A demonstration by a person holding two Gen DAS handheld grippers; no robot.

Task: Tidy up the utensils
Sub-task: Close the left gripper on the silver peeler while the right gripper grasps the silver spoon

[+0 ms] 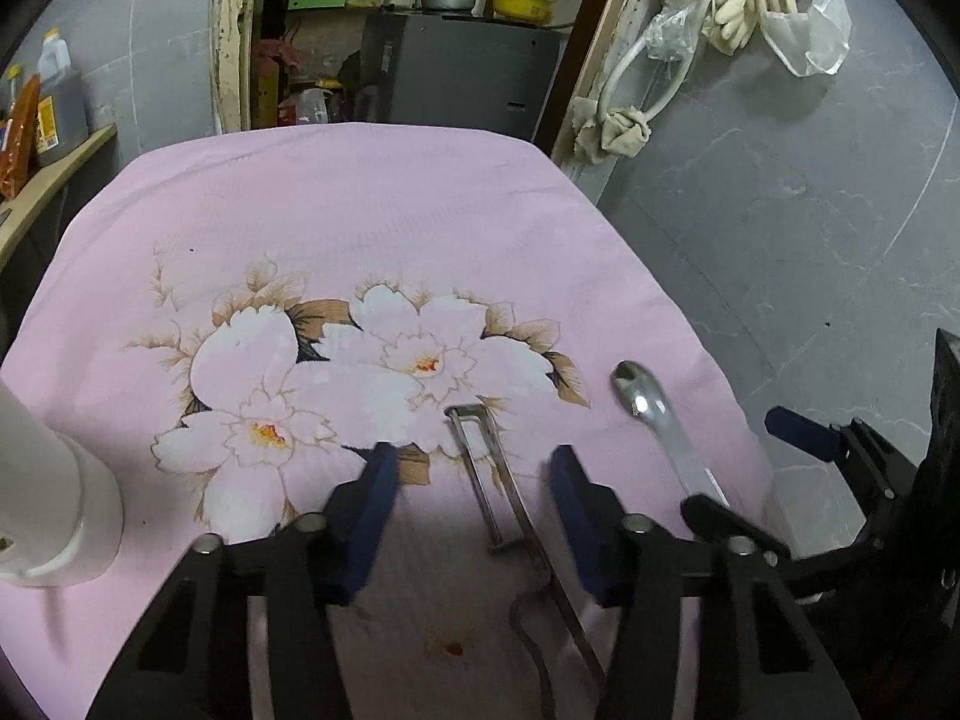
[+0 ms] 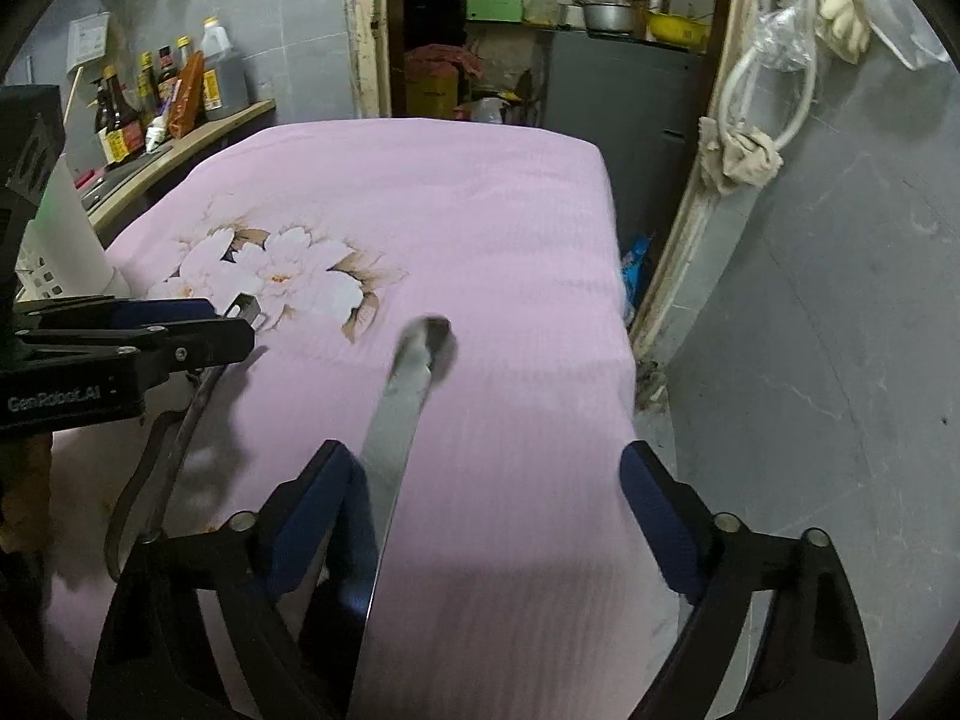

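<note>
A metal peeler (image 1: 487, 480) lies on the pink flowered cloth (image 1: 360, 228), between the open fingers of my left gripper (image 1: 474, 468), which is just above it. It also shows in the right wrist view (image 2: 180, 420) under the left gripper. A metal spoon (image 1: 654, 420) lies to its right, bowl pointing away. In the right wrist view the spoon (image 2: 402, 414) runs beside the left finger of my open right gripper (image 2: 486, 480). I cannot tell if that finger touches it. A white utensil holder (image 1: 54, 492) stands at the left.
The table's right edge (image 2: 618, 312) drops to a grey tiled floor. A wooden shelf (image 2: 180, 150) with sauce bottles stands at the far left. A doorway with a grey cabinet (image 1: 462, 72) lies beyond the table's far edge.
</note>
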